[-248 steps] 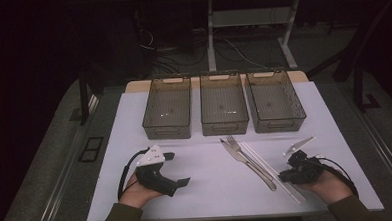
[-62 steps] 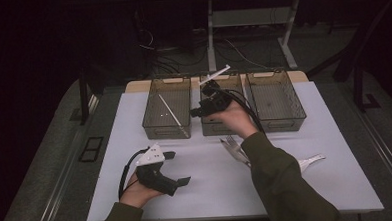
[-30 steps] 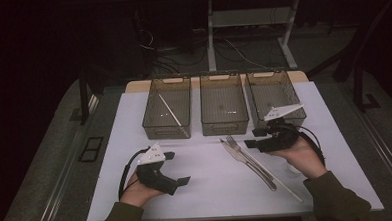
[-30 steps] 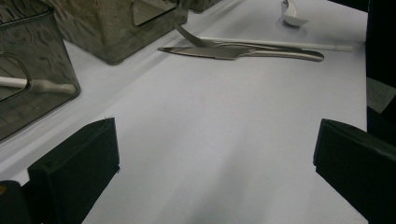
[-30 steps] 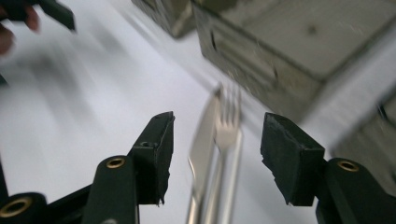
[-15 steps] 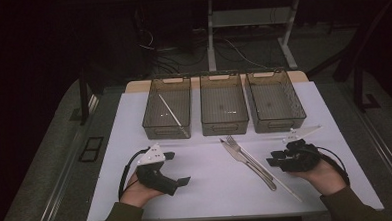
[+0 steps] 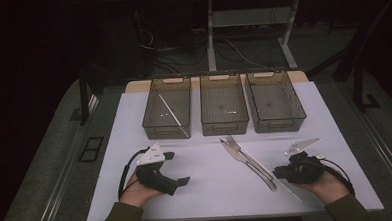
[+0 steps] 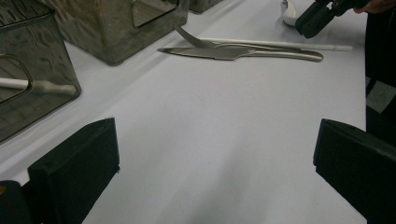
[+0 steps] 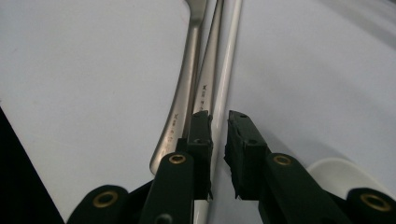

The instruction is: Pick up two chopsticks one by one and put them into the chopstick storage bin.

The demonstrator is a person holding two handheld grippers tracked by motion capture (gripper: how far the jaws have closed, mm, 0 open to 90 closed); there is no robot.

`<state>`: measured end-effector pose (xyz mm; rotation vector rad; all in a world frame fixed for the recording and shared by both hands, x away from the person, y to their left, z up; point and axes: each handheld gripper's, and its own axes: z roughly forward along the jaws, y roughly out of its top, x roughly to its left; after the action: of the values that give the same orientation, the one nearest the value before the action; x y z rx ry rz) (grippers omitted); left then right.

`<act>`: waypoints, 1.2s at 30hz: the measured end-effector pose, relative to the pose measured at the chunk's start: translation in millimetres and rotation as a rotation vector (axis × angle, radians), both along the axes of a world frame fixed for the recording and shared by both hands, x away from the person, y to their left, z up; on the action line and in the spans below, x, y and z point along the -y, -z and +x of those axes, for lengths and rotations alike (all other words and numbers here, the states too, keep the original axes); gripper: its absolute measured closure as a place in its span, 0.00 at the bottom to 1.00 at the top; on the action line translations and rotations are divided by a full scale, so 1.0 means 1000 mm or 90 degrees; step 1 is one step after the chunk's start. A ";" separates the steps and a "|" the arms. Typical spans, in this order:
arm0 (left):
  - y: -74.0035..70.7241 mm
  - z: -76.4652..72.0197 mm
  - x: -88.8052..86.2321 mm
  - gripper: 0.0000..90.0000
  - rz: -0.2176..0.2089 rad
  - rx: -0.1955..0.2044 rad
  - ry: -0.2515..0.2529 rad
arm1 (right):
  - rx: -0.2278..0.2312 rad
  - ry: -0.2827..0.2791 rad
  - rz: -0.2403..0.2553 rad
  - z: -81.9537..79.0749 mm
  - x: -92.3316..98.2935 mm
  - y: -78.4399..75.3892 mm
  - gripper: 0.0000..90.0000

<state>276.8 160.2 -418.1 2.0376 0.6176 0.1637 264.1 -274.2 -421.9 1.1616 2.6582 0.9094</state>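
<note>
The right gripper point(image 7: 283, 173) sits low on the white table point(image 7: 207, 190) at the handle ends of the cutlery; its jaws have just been closing and now stand narrow around the white spoon's handle point(image 9: 224, 84), seemingly pinching it, though contact on both pads is hard to confirm; the knife point(image 7: 249, 163) and fork point(image 7: 235, 145) lie touching alongside. The left gripper point(image 7: 174, 167) rests on the table with jaws wide apart, nothing between them; a white utensil point(image 7: 173, 114) lies in the left bin point(image 7: 167, 108).
</note>
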 end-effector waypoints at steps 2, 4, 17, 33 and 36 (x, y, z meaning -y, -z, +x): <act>0.000 0.000 0.000 0.00 0.002 0.000 0.000 | -0.005 0.000 -0.001 -0.001 -0.001 0.002 0.88; 0.000 0.000 0.000 0.00 0.000 0.001 0.000 | -0.009 -0.004 -0.012 -0.002 -0.001 0.004 0.88; 0.000 0.000 0.000 0.00 0.000 0.002 0.001 | -0.030 0.004 -0.037 0.000 -0.005 0.011 0.92; 0.000 -0.001 0.001 0.00 0.003 0.003 0.003 | -0.017 0.036 -0.043 -0.001 -0.004 0.013 0.93; 0.000 -0.001 0.001 0.00 0.001 0.004 0.001 | -0.023 0.043 -0.041 0.000 -0.004 0.012 0.93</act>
<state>276.1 159.5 -417.7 2.0390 0.6118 0.1692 263.8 -270.1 -434.1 1.2558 2.6366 0.7935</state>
